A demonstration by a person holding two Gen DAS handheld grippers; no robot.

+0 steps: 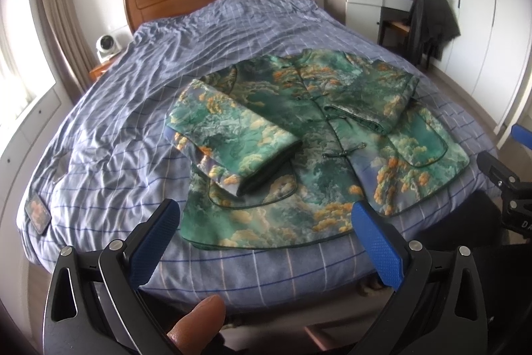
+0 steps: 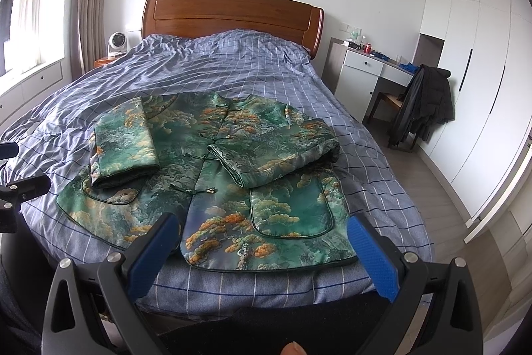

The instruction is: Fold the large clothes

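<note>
A green jacket with orange tree print [image 1: 299, 135] lies face up on the bed near its foot end, both sleeves folded in over the chest. It also shows in the right wrist view [image 2: 212, 168]. My left gripper [image 1: 266, 215] is open and empty, held just above the jacket's hem. My right gripper [image 2: 266, 228] is open and empty, above the hem by the right pocket [image 2: 292, 208]. Part of the right gripper shows at the edge of the left wrist view [image 1: 512, 188].
The bed [image 2: 232, 65] has a blue checked cover and a wooden headboard [image 2: 232, 12]. A small fan [image 2: 116, 43] stands on the left nightstand. A white desk [image 2: 365, 72] and a chair with a dark coat [image 2: 422, 102] stand to the right, before white wardrobes [image 2: 472, 72].
</note>
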